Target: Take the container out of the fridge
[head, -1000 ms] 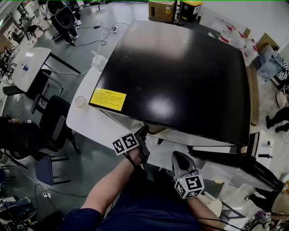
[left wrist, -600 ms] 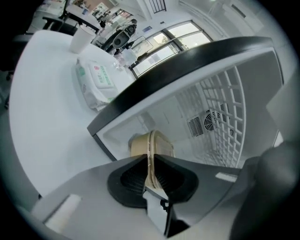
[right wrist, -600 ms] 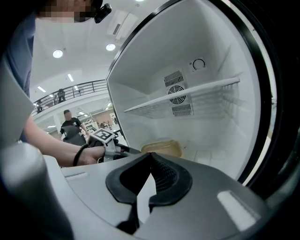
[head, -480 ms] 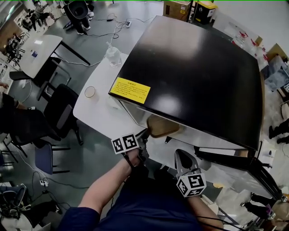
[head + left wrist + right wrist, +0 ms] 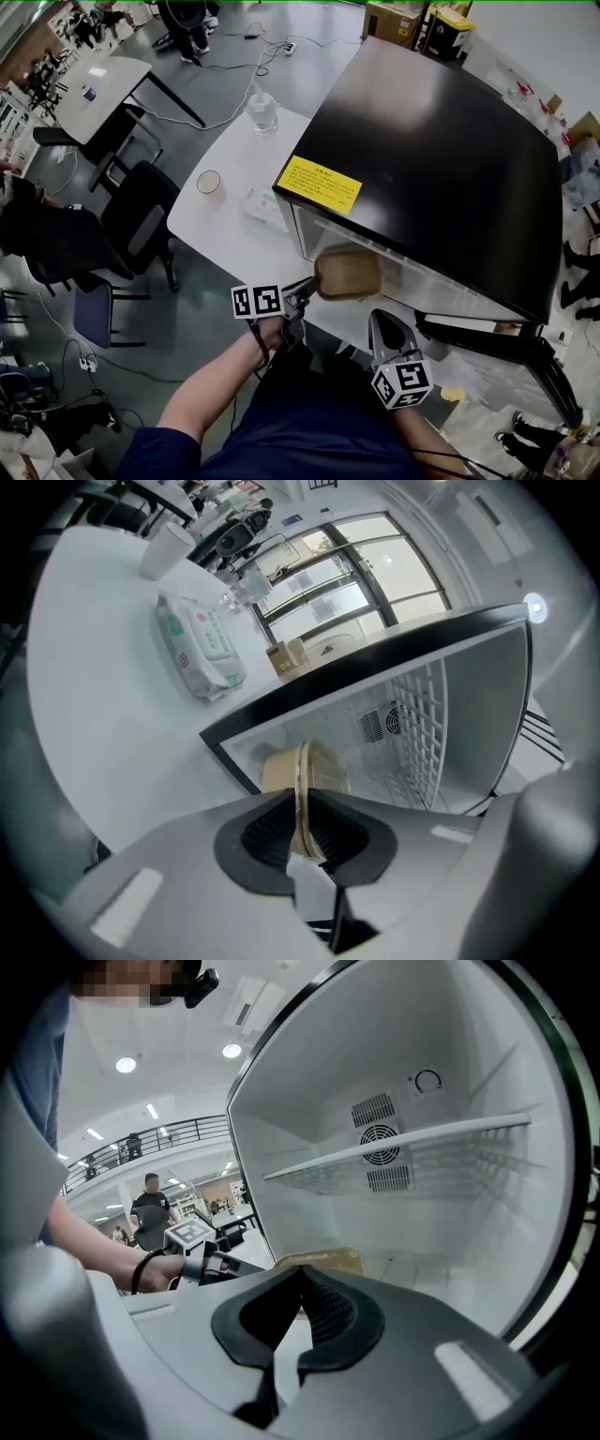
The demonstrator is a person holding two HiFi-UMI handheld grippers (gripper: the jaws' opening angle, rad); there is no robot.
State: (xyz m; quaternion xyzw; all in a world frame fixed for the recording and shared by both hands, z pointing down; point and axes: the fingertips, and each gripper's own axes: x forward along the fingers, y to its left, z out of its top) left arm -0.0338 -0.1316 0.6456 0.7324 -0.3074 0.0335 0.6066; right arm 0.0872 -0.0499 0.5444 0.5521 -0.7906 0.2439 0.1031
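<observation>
left gripper (image 5: 305, 289) clamped on the rim of tan container (image 5: 349, 272), held at its 2 o'clock at the open fridge's (image 5: 441, 159) front edge. right gripper (image 5: 382, 323) jaws together, empty, at container's 5 o'clock.

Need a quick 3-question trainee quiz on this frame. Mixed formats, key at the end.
1. True or false: the left tool is clamped on the rim of the tan container.
2. What lies on the white table beside the fridge? A) wipes pack B) laptop C) plate
3. Fill in: the right tool holds ____.
Key: 1 true; 2 A; 3 nothing.
</observation>
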